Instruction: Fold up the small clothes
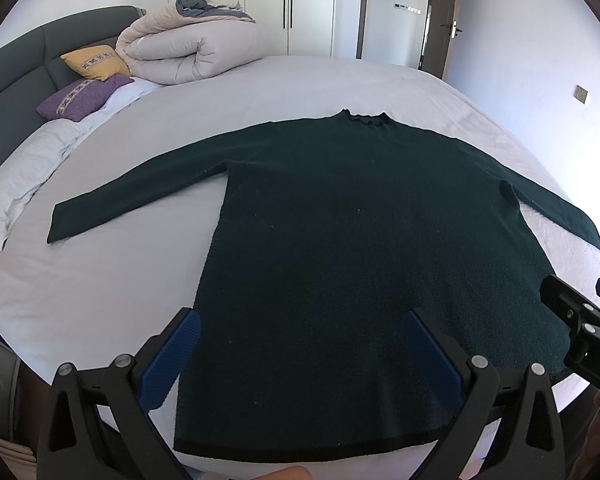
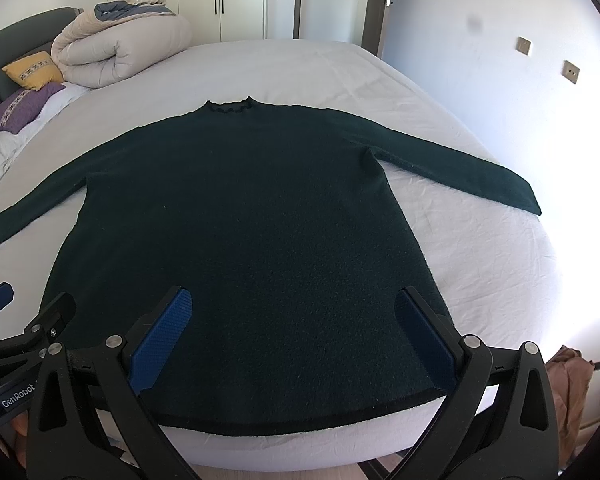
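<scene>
Both grippers, left (image 1: 304, 336) and right (image 2: 296, 320), hover with jaws released above the hem of a dark green sweater (image 1: 340, 240), probably not touching it. It lies flat on the bed (image 1: 100, 300), sleeves spread.

A sweater (image 2: 236, 240) lies flat on the bed (image 2: 480, 264), its hem toward six o'clock at the near edge, its collar (image 2: 229, 108) toward twelve, and its sleeves stretched out toward nine and three. A rolled duvet (image 2: 120, 52) sits on the bed at about ten o'clock, with two cushions (image 2: 30, 70) just to its left against the headboard (image 2: 4, 44). The left gripper (image 1: 300, 356) and the right gripper (image 2: 296, 332) both hover over the hem end, side by side, each with its fingers spread apart.
</scene>
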